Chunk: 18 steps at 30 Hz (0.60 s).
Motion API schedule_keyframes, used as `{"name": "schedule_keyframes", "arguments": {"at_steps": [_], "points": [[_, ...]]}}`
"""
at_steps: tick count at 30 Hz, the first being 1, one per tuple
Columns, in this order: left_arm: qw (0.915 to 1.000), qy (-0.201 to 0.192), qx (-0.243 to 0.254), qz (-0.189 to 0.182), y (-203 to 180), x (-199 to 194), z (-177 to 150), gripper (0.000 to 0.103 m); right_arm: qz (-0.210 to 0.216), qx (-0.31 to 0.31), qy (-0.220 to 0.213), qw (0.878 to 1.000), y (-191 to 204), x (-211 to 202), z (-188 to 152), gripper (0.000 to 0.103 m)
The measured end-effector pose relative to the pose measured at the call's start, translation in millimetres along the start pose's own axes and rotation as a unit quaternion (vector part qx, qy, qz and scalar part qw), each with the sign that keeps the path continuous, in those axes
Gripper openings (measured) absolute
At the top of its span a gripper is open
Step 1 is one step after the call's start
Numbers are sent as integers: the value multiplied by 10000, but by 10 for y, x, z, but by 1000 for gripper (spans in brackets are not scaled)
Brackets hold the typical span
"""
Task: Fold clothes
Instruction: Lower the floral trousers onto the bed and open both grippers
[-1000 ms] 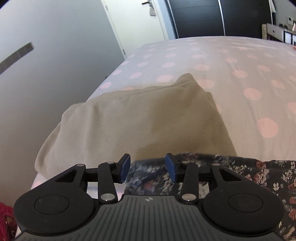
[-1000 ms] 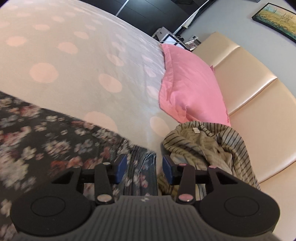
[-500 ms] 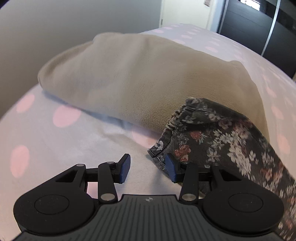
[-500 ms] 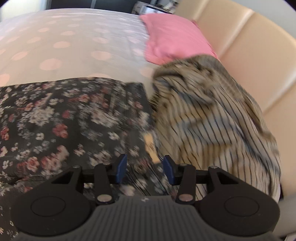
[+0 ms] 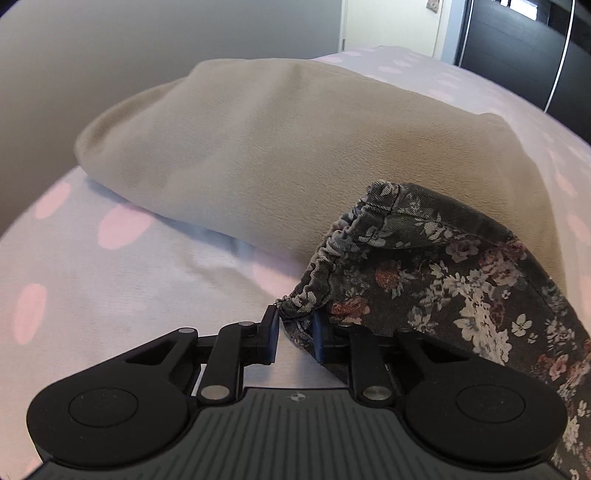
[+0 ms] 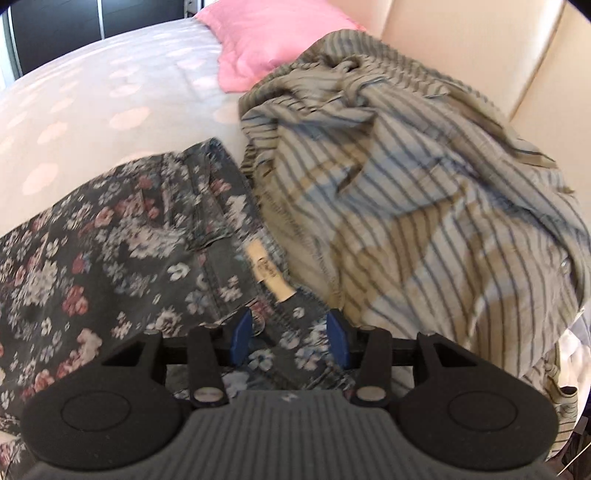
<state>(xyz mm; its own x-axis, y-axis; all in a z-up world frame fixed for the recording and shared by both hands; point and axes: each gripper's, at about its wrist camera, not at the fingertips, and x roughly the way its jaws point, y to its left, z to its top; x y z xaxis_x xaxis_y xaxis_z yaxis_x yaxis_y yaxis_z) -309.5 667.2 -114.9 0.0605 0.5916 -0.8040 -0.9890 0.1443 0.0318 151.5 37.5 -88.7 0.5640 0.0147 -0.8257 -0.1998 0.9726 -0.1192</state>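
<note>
A dark floral garment with an elastic hem lies on the dotted bedsheet, partly over a beige folded cloth. My left gripper has narrowed its jaws on the garment's gathered corner. In the right wrist view the same floral garment lies flat, with a cream label at its waistband. My right gripper is open just above the waistband edge. A crumpled striped shirt lies beside it on the right.
A pink pillow lies at the head of the bed against a cream padded headboard. A grey wall and a white door lie beyond the beige cloth. Dark wardrobe doors stand at the far right.
My left gripper moved forward and closed around the floral garment's hem corner. My right gripper moved lower and closer to the waistband, still open; the striped shirt now fills the right side.
</note>
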Motion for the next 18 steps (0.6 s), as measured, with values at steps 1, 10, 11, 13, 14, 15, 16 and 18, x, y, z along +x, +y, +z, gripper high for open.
{"name": "schedule_keyframes", "arguments": {"at_steps": [1, 10, 11, 13, 14, 15, 16, 18], "points": [[9999, 6, 96, 132, -22, -25, 5, 16, -10, 47, -8, 10000, -35, -6, 6, 48], [9975, -161, 574, 384, -116, -454, -31, 21, 366, 252, 75, 9990, -274, -168, -10, 48], [9974, -200, 584, 358, -123, -523, -37, 21, 418, 243, 82, 9988, -281, -197, -25, 48], [9974, -373, 594, 158, -152, -708, -90, 21, 586, 146, 87, 9981, -264, -266, -75, 48], [9970, -463, 625, 43, -190, -810, -136, 21, 668, 87, 88, 9977, -251, -300, -103, 48], [9964, -522, 665, -73, -235, -911, -188, 21, 781, -10, 80, 9969, -235, -343, -137, 48], [9957, -567, 713, -185, -289, -1013, -248, 21, 896, -111, 72, 9959, -218, -387, -171, 48], [9930, -656, 881, -437, -405, -1239, -385, 21, 1085, -333, 24, 9935, -172, -469, -242, 48]]}}
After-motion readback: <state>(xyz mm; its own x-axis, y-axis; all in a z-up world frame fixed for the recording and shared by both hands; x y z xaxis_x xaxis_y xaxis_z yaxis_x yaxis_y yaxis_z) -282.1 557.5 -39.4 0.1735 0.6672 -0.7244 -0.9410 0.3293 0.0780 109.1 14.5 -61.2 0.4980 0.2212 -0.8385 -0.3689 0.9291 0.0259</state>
